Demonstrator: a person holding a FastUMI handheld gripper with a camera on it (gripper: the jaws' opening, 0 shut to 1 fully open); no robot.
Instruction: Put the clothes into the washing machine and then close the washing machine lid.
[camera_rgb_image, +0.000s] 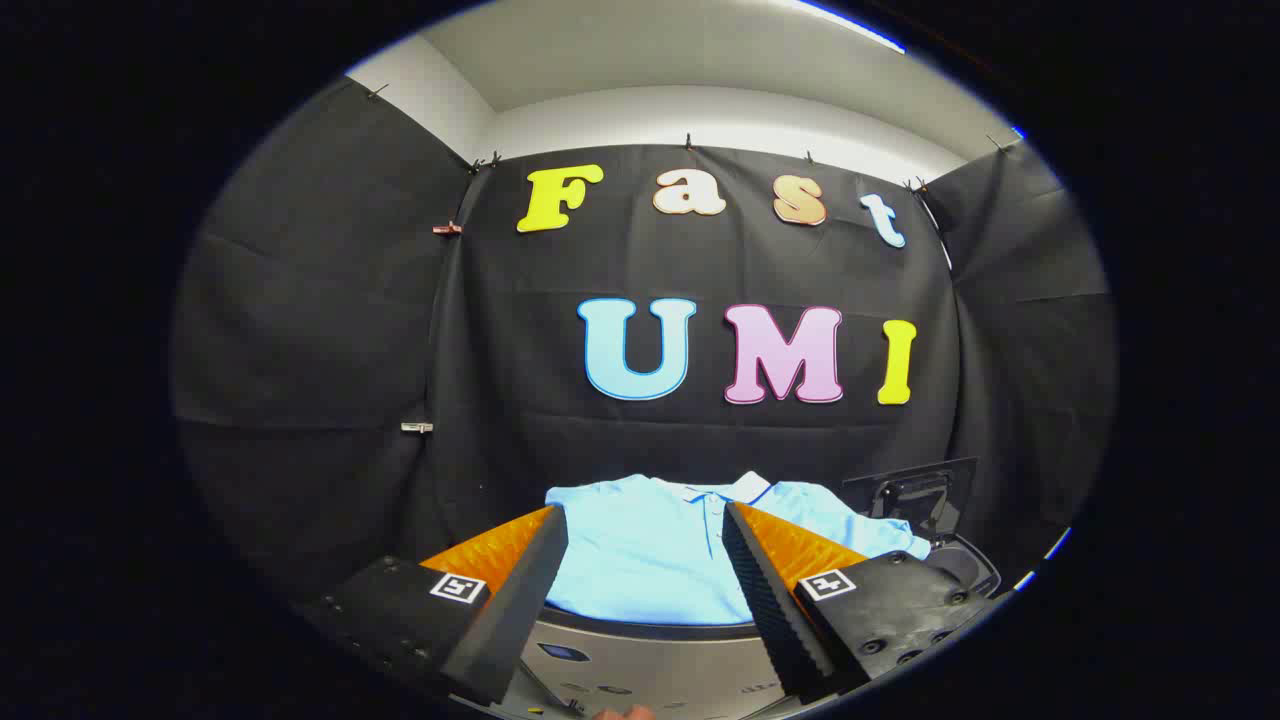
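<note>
Wide apart, the claw (645, 520) fingers hold nothing; a blue shirt (650, 555) lies flat just beyond them, on the washer (650, 665).

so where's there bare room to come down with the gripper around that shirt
The light blue shirt covers most of the surface ahead, between and beyond the open hand-held gripper. Bare room: the grey strip just below the shirt's near hem. Crowded to the right, where the raised lid stands beside the sleeve.

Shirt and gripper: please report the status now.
Gripper open, holding nothing. Light blue shirt lies spread flat just ahead, between the fingers. Washer lid up, beside the shirt. Nothing in the way.
</note>
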